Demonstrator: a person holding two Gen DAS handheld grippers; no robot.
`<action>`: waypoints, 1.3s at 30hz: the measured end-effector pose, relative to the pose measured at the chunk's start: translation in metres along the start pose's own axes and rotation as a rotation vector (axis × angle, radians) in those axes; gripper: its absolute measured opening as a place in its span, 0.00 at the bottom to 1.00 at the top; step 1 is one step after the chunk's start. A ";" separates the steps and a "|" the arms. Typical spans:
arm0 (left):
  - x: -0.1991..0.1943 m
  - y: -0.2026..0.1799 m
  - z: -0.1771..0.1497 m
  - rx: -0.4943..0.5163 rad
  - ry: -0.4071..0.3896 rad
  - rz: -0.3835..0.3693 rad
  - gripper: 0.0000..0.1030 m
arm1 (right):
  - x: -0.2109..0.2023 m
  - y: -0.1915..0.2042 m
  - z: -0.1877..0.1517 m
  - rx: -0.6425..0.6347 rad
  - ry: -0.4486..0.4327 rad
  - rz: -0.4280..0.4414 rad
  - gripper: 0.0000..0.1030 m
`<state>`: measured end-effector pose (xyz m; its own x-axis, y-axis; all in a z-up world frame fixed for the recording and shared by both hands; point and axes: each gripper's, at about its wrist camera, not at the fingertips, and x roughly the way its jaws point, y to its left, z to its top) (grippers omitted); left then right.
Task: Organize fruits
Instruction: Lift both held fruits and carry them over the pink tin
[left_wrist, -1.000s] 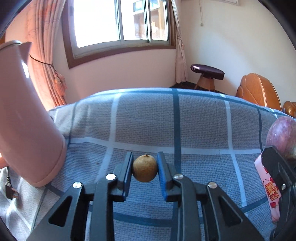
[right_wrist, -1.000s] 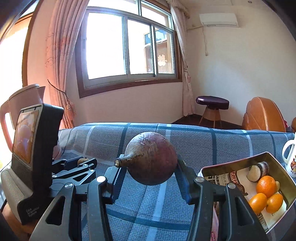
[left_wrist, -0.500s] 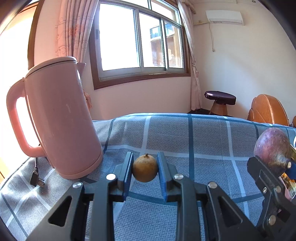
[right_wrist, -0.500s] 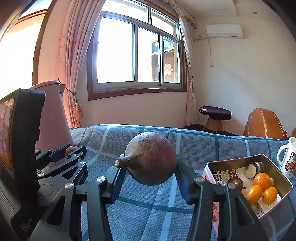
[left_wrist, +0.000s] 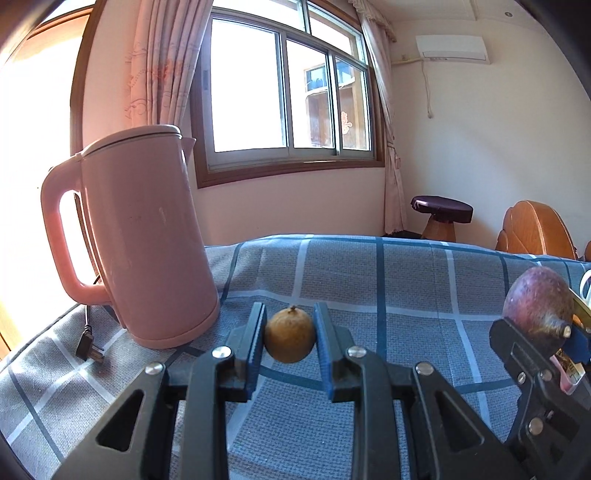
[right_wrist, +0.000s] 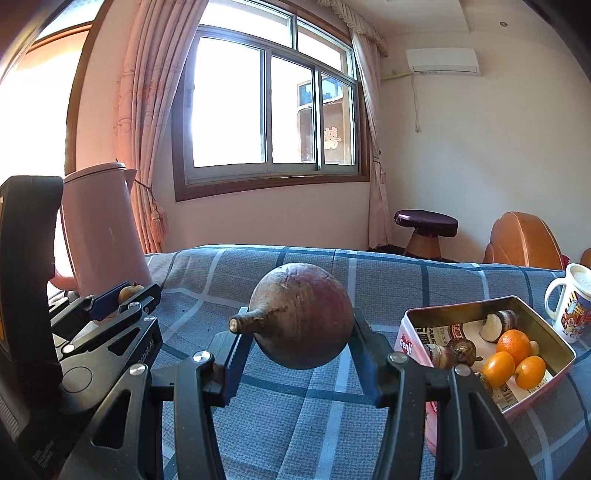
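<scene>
Left gripper (left_wrist: 290, 341) clamped on a small brown fruit (left_wrist: 290, 335), pinched squarely between the jaws and lifted above the blue checked cloth (left_wrist: 406, 280), just right of a pink kettle (left_wrist: 144, 236). Right gripper (right_wrist: 297, 345) clamped on a large reddish round fruit (right_wrist: 301, 315), stub end turned left, filling the gap between the jaws. To its right, on the cloth, an open tin (right_wrist: 546, 326) with oranges (right_wrist: 513, 341) inside, beside a white mug (right_wrist: 570, 299).
</scene>
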<state>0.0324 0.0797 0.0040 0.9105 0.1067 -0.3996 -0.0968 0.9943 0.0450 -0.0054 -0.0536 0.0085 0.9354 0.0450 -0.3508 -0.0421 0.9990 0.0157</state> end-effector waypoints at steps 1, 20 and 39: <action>-0.002 0.000 0.000 0.000 -0.003 0.000 0.27 | -0.001 -0.001 0.000 0.001 0.000 0.000 0.52; -0.024 -0.002 -0.006 -0.012 -0.032 -0.001 0.27 | -0.020 -0.008 -0.008 0.020 0.007 0.002 0.52; -0.037 -0.011 -0.012 -0.015 -0.031 -0.011 0.27 | -0.030 -0.017 -0.013 0.025 0.005 -0.011 0.52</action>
<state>-0.0056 0.0644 0.0072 0.9235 0.0961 -0.3712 -0.0929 0.9953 0.0266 -0.0376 -0.0720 0.0064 0.9339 0.0340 -0.3559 -0.0231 0.9991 0.0349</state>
